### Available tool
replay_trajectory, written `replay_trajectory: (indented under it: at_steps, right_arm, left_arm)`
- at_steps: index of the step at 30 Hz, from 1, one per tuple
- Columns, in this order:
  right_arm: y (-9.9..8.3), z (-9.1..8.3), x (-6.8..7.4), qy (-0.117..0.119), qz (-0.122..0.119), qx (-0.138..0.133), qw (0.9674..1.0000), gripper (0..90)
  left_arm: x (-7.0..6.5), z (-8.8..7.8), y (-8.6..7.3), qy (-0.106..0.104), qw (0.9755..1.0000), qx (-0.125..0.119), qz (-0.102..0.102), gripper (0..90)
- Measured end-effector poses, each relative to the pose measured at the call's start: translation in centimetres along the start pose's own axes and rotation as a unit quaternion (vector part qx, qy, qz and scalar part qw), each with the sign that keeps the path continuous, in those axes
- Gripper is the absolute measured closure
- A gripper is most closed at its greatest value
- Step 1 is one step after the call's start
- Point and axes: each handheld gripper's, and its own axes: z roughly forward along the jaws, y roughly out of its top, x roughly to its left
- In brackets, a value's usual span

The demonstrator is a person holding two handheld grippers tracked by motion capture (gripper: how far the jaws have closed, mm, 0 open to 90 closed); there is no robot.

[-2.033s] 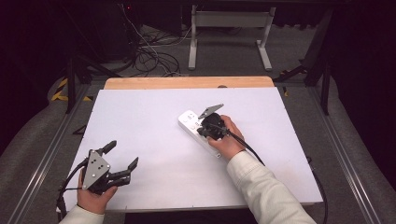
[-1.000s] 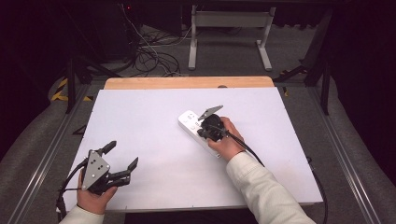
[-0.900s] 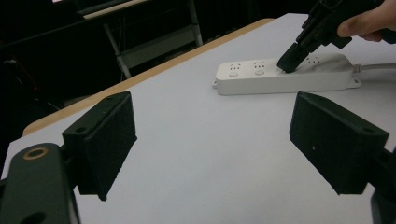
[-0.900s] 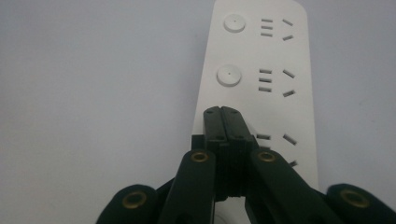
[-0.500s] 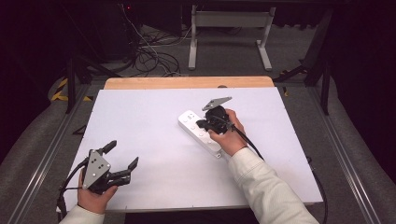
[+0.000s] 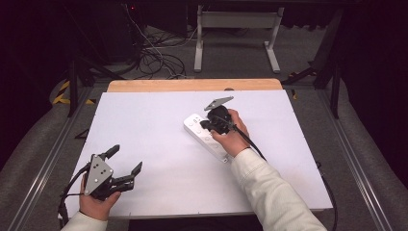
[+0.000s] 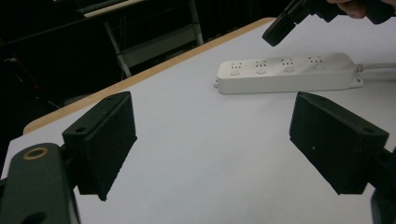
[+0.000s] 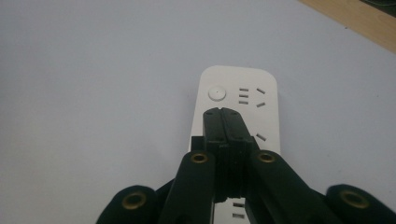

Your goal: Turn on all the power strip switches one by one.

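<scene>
The bench [image 6: 159, 120], its white top bare but for one item, carries a white power strip [image 6: 206, 137] lying slantwise a little right of centre, nearer the far wooden edge than the near one. Over its far end hangs the right gripper [image 6: 206, 126], jaws pressed flat together with nothing between them. And it's lifting: against half a second ago the hand has come up and tilted, the tip now clear of the strip's face. In the right gripper view those closed jaws point down just short of the round button [image 8: 217, 93] at the strip's end. My read: a press on a switch is either just finished or being lined up again; no light or click shows which.

Down at the near left corner the left gripper [image 6: 123, 167] sits parked, jaws wide apart, empty, unchanged.

Hard to make out: the strip's near end disappears under the right hand, its cord [image 7: 377, 66] runs off frame, and nothing looks plugged in.
</scene>
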Motion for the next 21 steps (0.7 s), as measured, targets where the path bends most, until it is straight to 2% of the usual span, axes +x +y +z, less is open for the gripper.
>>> replay_trajectory:
  at_steps: [7,17,21]
  right_arm:
    - [-0.3,1.8,0.2,-0.002,-0.001,0.015,0.9999,90.0]
    - [-0.5,3.2,0.2,-0.005,0.001,0.025,0.9997,90.0]
    - [-0.5,3.6,0.2,-0.003,0.001,0.027,0.9996,90.0]
  left_arm:
    - [0.0,0.0,0.0,-0.001,1.0,0.001,-0.001,15.0]
    - [0.0,0.0,0.0,0.0,1.0,0.003,0.005,14.9]
    - [0.0,0.0,0.0,-0.001,1.0,0.002,0.001,14.9]
